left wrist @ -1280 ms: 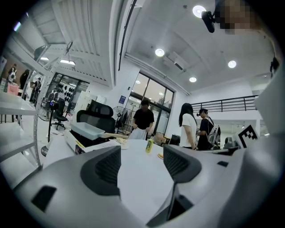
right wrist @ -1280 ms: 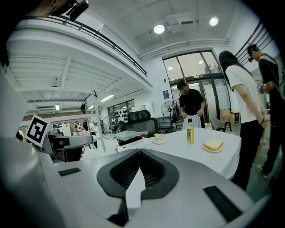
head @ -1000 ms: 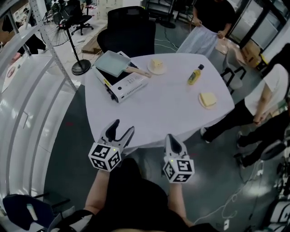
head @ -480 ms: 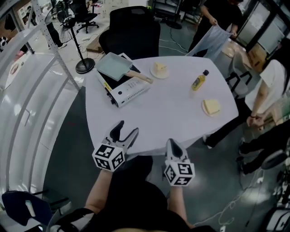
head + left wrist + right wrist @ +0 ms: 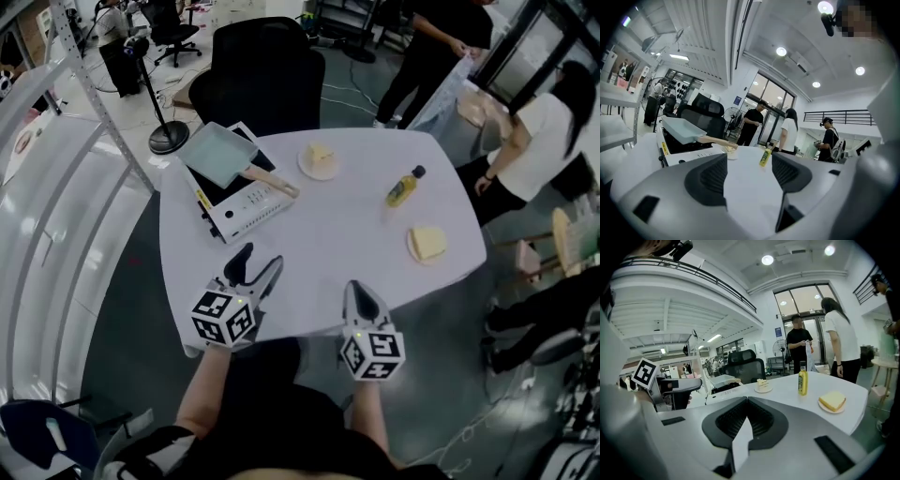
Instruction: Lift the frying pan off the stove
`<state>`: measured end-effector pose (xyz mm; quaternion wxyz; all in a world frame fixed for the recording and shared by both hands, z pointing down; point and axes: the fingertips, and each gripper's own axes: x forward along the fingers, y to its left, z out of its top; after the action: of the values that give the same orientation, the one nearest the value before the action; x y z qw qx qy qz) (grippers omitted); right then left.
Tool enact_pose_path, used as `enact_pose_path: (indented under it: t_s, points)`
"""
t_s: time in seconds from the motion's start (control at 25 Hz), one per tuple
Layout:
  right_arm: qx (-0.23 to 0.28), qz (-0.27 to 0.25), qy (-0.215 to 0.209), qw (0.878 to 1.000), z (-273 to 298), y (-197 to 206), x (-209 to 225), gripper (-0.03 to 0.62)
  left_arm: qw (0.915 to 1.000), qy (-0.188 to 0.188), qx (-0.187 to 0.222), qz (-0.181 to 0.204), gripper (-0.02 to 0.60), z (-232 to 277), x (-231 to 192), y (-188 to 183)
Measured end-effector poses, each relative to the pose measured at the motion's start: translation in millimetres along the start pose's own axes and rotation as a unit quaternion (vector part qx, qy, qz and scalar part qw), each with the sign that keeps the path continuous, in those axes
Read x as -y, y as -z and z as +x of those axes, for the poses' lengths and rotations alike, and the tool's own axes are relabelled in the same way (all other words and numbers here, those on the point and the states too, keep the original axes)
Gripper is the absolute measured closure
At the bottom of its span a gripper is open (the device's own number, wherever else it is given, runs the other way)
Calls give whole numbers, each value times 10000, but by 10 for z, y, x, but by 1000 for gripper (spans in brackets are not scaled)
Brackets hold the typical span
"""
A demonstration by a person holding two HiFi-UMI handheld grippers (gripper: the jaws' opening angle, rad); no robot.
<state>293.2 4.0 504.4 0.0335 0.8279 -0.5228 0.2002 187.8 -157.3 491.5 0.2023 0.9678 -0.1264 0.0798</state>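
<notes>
A pale green square frying pan (image 5: 218, 152) with a wooden handle (image 5: 273, 182) rests on a white portable stove (image 5: 246, 200) at the table's far left; it also shows in the left gripper view as the pan (image 5: 683, 130) on the stove (image 5: 682, 149). My left gripper (image 5: 251, 269) hovers over the table's near edge, open and holding nothing, well short of the stove. My right gripper (image 5: 360, 298) sits at the near edge to its right, shut with nothing in it.
On the white table (image 5: 337, 225) stand a plate with cake (image 5: 320, 159), a yellow bottle (image 5: 403, 187) and a plate with a yellow slab (image 5: 428, 243). A black chair (image 5: 262, 75) is behind the table. People stand at the far right.
The view has shifted forward, so the table and stove sit closer and lower in frame. Both grippers keep their places at the near edge. The people at the right have moved.
</notes>
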Motion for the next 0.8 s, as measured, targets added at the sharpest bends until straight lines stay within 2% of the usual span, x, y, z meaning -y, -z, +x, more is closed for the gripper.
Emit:
enact_pose_path:
  t_s: [0.4,0.64,0.8]
  points:
    - [-100,-94,-112,9998,445,-251,228,588,9992,-239,134,-288,299,377,-251,-224]
    - [-288,-214,-447,9984,831,-317,247,588,9944,-575,282,-837,299,514,-506,-218]
    - [-408,-398,-669,9961,1107,-357,292,588,9906,-788,383,-1052,299,598,-668,-173]
